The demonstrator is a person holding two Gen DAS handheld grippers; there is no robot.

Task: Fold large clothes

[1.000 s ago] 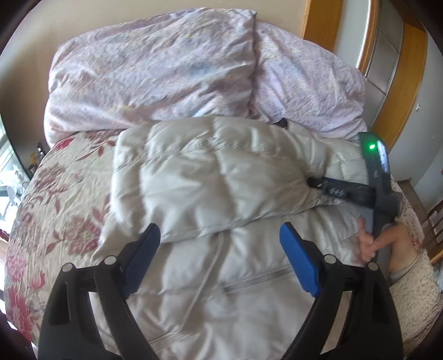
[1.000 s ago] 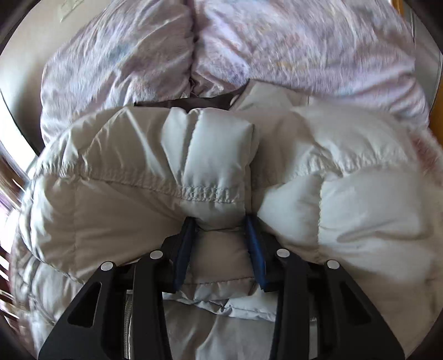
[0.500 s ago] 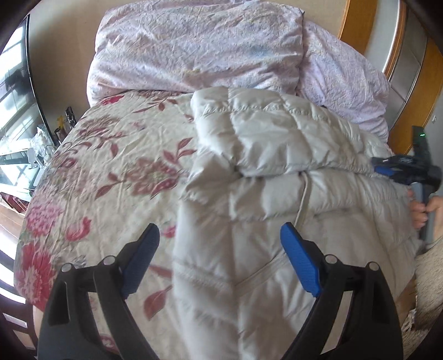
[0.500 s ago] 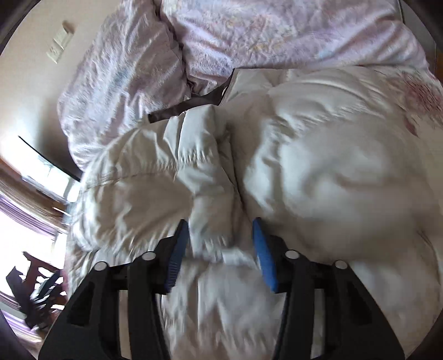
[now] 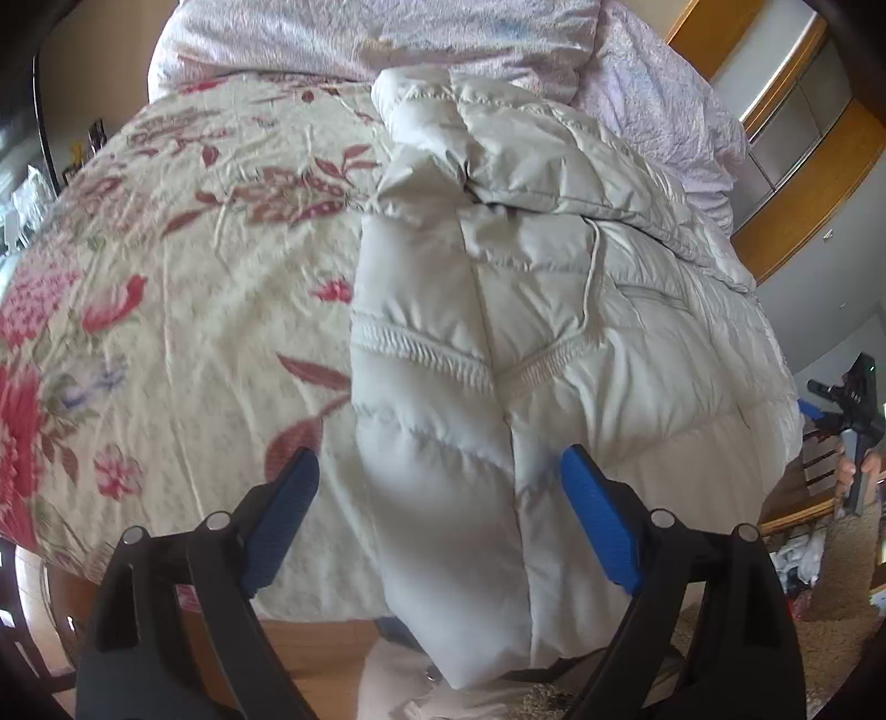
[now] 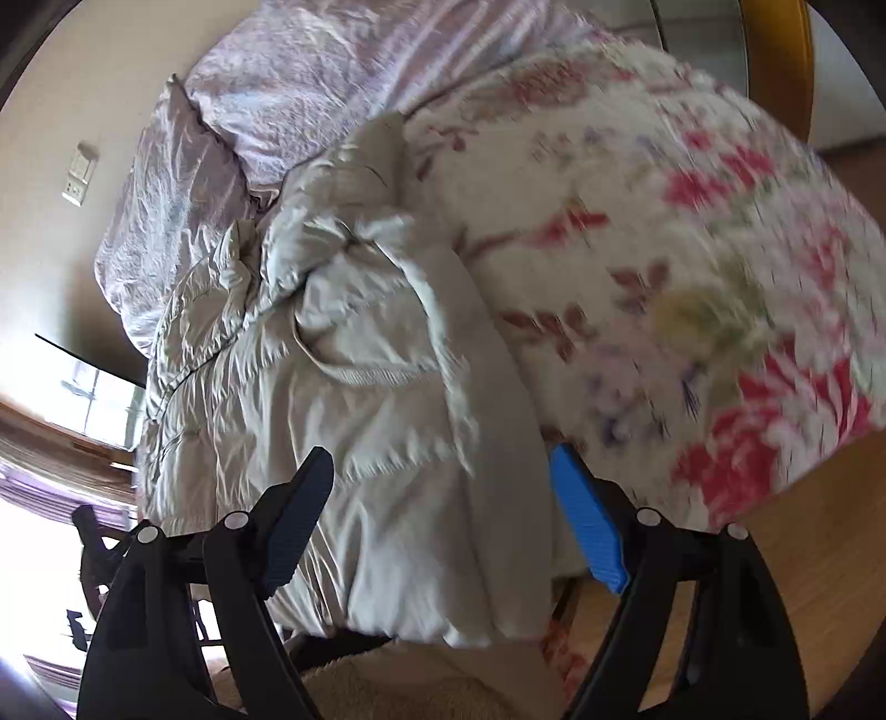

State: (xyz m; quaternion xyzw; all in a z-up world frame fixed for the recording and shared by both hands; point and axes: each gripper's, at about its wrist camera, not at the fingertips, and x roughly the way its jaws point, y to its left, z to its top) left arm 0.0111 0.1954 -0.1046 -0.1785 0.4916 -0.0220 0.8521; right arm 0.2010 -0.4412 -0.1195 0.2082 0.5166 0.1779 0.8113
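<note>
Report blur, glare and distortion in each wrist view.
Left wrist view: mostly sharp, jacket clear, fisheye bending the bed's edges. Right wrist view: motion blur smears the floral cover; the window at lower left is blown out white.

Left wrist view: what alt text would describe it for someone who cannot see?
A pale quilted down coat lies partly folded on a bed's floral bedspread, its lower end hanging over the bed's near edge. The left hand-held gripper, blue pads wide open, hovers over that end; lilac pillows lie behind.
</note>
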